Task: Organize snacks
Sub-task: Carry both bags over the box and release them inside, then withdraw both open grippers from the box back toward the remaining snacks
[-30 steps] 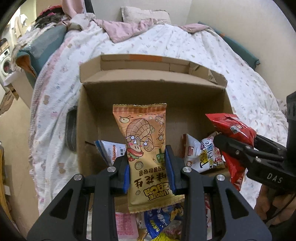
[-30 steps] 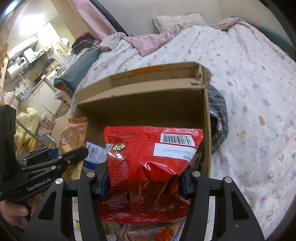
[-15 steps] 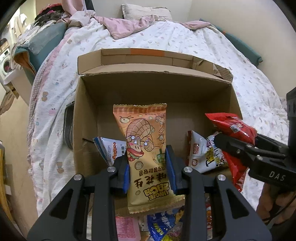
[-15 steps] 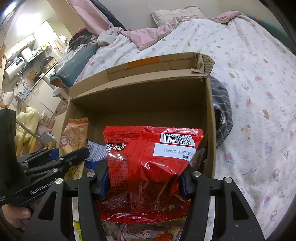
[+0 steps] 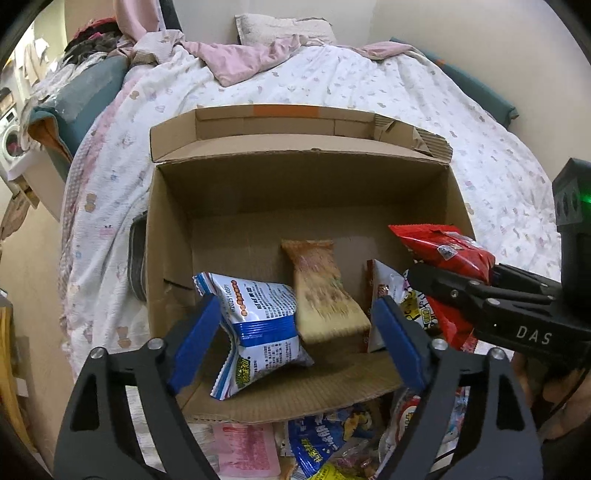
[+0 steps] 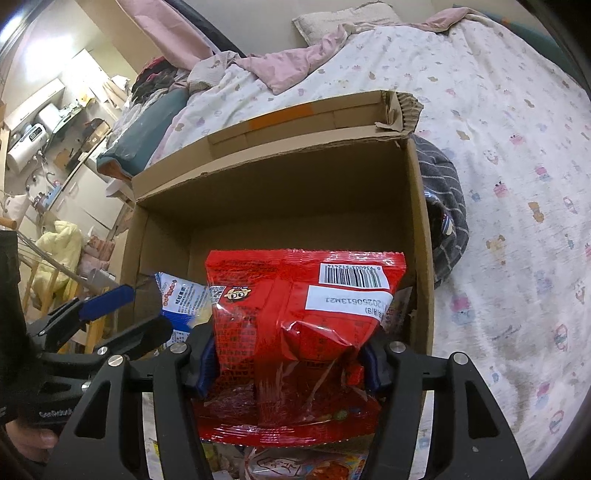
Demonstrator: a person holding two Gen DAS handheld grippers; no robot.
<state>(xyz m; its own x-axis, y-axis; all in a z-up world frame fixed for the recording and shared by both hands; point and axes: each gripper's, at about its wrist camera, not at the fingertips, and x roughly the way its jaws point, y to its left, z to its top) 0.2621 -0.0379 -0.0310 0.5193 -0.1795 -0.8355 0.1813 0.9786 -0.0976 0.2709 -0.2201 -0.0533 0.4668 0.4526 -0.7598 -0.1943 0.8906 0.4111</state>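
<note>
Bedding with a small cartoon print covers the bed (image 5: 388, 85) on which an open cardboard box (image 5: 295, 177) sits, its far flap folded back toward a crumpled pink blanket (image 5: 243, 59) and a pillow (image 5: 280, 29). Just ahead of the left gripper (image 5: 295, 332), whose jaws have just been opening and now stand wide apart with nothing pressed between the blue pads, an orange snack packet (image 5: 321, 291) lies blurred inside the box, clear of both pads. Beside it, toward the gripper's left finger, a blue-and-white packet (image 5: 258, 325) leans over the box's near flap, and on the other side a white packet (image 5: 384, 295) stands against the right wall. To the right of the left gripper, the right gripper (image 6: 288, 365) reaches over the same box; its jaws have just been opening a little, yet the pads still press both sides of a red snack bag (image 6: 303, 325), barcode end pointing away from the tool and above the box's right half. Below both tools, more loose packets (image 5: 325, 443) lie in a heap on the bed in front of the box. A striped dark cloth (image 6: 443, 206) is bunched against the box's right outer wall.
</note>
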